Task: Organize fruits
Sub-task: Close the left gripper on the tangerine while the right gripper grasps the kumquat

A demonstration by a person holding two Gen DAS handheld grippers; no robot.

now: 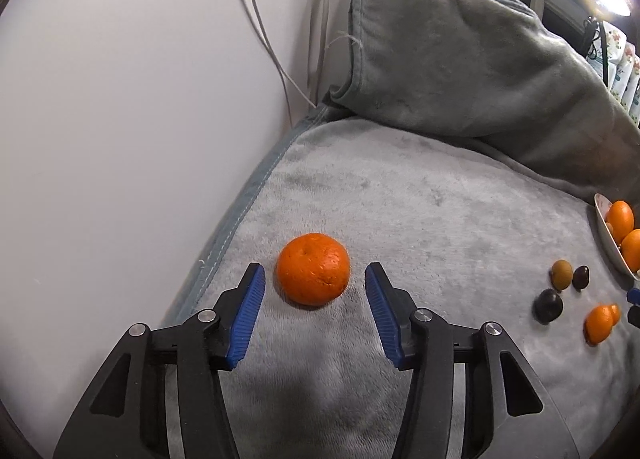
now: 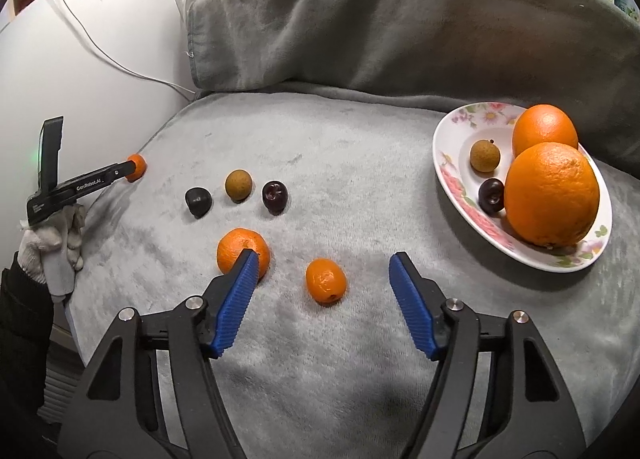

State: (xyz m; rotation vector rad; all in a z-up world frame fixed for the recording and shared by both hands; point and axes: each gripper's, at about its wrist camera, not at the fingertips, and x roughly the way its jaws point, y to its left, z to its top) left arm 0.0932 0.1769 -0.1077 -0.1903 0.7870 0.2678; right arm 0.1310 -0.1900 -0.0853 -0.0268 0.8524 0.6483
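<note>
Blue ribbed pads on my left gripper [image 1: 315,273] stand apart, one to each side of a round orange mandarin [image 1: 313,269] lying on the grey fleece blanket [image 1: 420,219]; a gap shows on both sides, so neither pad presses on it. From the right wrist view that same fruit sits near the blanket's left edge, with my white-gloved left hand [image 2: 52,243] on the handle.

My right gripper [image 2: 322,259] is open too, its blue fingers [image 2: 236,299] spread wide around a small oval orange kumquat-like fruit [image 2: 325,280] that lies between them untouched. The left finger's tip overlaps a second round mandarin [image 2: 240,249] in the view; I cannot tell whether it touches it.

Beyond lie two dark cherries [image 2: 198,201] [image 2: 275,197] with a brown longan [image 2: 238,184] between them. To the right, a white floral plate [image 2: 452,139] holds two large oranges [image 2: 551,195], a longan and a dark cherry.
</note>
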